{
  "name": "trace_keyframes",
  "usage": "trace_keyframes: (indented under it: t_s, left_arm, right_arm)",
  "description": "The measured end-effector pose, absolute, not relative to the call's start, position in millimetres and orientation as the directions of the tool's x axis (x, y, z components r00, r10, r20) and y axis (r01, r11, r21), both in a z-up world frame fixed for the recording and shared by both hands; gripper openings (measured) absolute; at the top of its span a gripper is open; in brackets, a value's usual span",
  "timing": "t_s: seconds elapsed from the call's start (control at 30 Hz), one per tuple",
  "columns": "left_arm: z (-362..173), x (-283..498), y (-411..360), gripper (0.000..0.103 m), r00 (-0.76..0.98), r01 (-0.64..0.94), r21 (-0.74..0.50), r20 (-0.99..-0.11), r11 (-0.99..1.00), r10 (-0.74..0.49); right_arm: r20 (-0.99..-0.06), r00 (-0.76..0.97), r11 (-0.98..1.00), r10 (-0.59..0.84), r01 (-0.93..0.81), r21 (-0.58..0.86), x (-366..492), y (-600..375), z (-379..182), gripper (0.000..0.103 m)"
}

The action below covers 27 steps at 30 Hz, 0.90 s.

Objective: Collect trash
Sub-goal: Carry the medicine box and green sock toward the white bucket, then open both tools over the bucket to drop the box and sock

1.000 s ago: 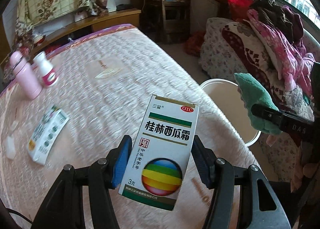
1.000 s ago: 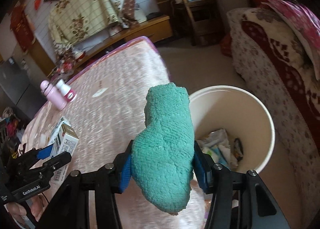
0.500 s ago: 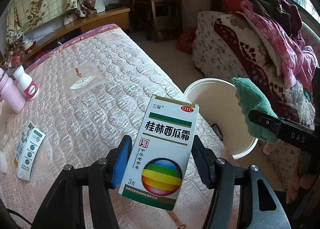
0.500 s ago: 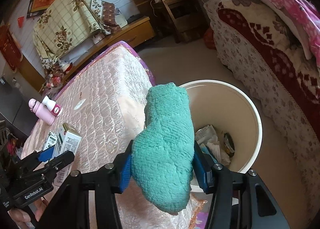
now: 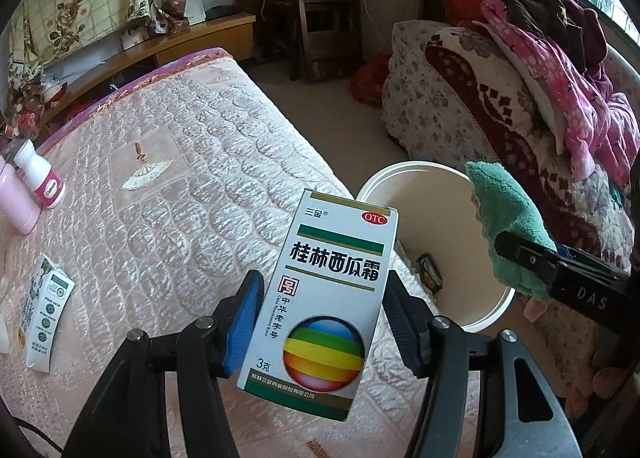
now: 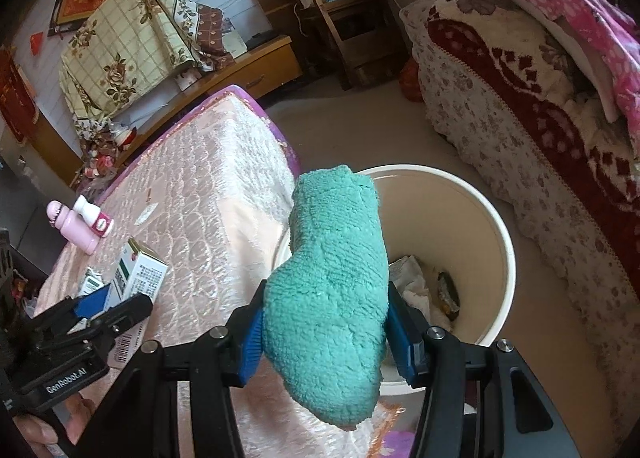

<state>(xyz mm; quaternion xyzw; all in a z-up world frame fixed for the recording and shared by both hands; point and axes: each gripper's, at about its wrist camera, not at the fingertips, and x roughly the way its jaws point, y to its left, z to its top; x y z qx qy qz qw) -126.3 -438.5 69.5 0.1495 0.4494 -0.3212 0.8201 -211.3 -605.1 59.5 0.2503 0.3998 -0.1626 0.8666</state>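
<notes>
Beside the pink quilted bed (image 5: 192, 193) stands a round cream plastic bin (image 6: 488, 242); only the right wrist view shows the crumpled paper (image 6: 408, 278) inside it. The left gripper (image 5: 320, 322) clamps a white cardboard medicine box (image 5: 320, 306) over the bed's edge. The right gripper (image 6: 324, 330) pinches a fluffy teal cloth (image 6: 332, 278) over the bin's rim.

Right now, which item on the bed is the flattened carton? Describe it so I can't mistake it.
Start at the pink quilted bed and go to its left edge, nearer than the two bottles there. The flattened carton lies alone on the quilt, white with green print. Unlike the pink bottle and the white bottle beside it, it is flat paper packaging, not a round container.
</notes>
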Motion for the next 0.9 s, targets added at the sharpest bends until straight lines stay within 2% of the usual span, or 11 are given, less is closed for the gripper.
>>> trace_keyframes:
  t_s: [0.9]
  left_arm:
    - [51, -107, -504, 0.062, 0.290, 0.656, -0.155, -0.851, 0.738, -0.437]
  right_arm:
    - [-0.800, 0.566, 0.798, -0.198, 0.568, 0.204, -202, -638, 37, 0.056]
